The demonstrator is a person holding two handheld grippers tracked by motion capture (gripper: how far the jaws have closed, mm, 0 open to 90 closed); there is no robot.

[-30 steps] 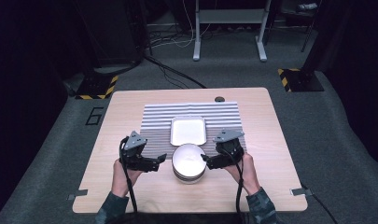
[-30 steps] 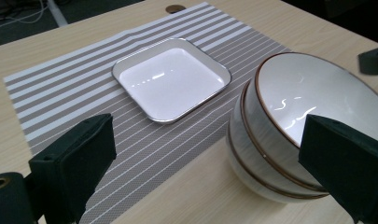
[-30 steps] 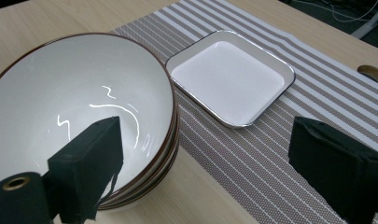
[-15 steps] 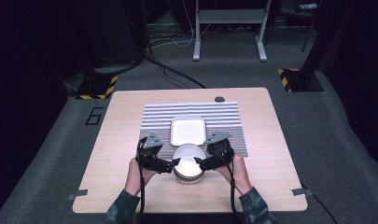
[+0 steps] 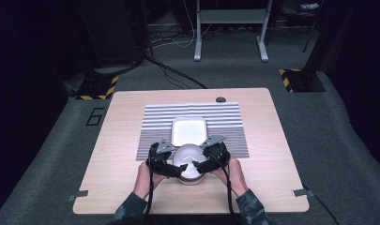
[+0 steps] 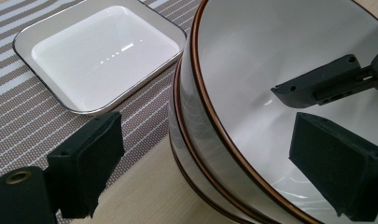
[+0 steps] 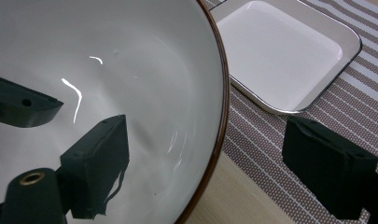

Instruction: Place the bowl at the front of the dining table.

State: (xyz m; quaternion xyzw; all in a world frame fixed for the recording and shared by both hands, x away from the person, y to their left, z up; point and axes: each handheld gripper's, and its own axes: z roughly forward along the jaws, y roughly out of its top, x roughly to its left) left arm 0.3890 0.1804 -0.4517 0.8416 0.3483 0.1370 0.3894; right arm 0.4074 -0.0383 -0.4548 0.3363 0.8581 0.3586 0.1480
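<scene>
A white bowl (image 5: 187,157) with a brown rim sits on top of a stack of like bowls at the near edge of the striped placemat (image 5: 225,117). My left gripper (image 5: 176,169) straddles the top bowl's (image 6: 280,56) left rim, one pad outside and one inside. My right gripper (image 5: 200,165) straddles the bowl's (image 7: 107,56) right rim the same way. Both pairs of jaws have just been closing with the rim between them, but the pads (image 6: 91,158) (image 7: 329,163) still stand off the wall. A lower bowl (image 6: 184,154) shows under the top one.
A white rectangular tray (image 5: 189,130) with a dark rim lies on the placemat just behind the bowls, also in the gripper views (image 6: 102,51) (image 7: 280,56). The wooden table (image 5: 117,140) extends to both sides. A round grommet (image 5: 220,99) sits at its far edge.
Both hands moved inward and down from either side of the bowls, and each gripper now has a jaw inside the top bowl. The bowls and tray have not moved.
</scene>
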